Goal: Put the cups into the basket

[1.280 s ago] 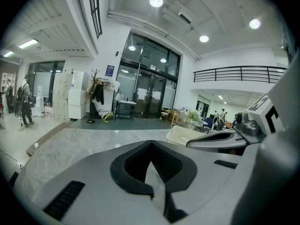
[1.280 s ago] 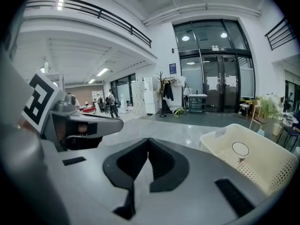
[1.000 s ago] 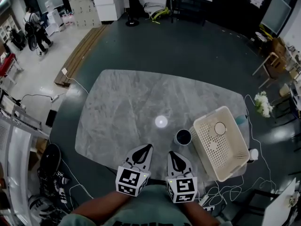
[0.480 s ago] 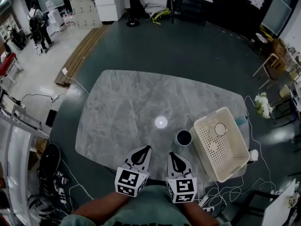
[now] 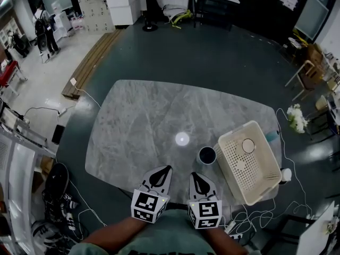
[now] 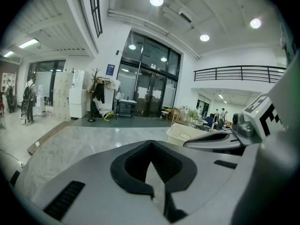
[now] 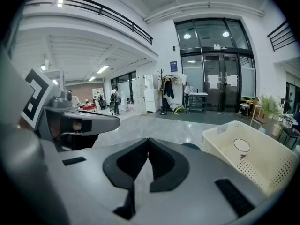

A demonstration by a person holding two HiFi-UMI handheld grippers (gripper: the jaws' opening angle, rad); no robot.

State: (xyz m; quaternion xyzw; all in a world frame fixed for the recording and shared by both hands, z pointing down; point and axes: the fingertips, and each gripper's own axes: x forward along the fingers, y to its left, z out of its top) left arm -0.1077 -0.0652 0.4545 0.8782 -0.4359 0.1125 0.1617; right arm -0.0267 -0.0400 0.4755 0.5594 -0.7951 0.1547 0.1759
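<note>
A dark cup [image 5: 206,155] stands upright on the grey marble table [image 5: 143,121], just left of the cream perforated basket [image 5: 260,182]. In the basket lies a white round thing [image 5: 248,145], maybe a cup seen from above. My left gripper [image 5: 166,168] and right gripper [image 5: 193,173] hover side by side at the table's near edge, both shut and empty, short of the dark cup. In the left gripper view the jaws [image 6: 150,143] meet at the tips. In the right gripper view the jaws [image 7: 148,139] are closed too, with the basket [image 7: 262,165] ahead on the right and the cup's rim [image 7: 190,146] just peeking over them.
A bright light spot [image 5: 182,138] glints on the tabletop. Cables [image 5: 289,158] trail over the floor by the table's right edge, near a white flower bunch [image 5: 297,117]. People [image 5: 41,30] stand far off at the back left.
</note>
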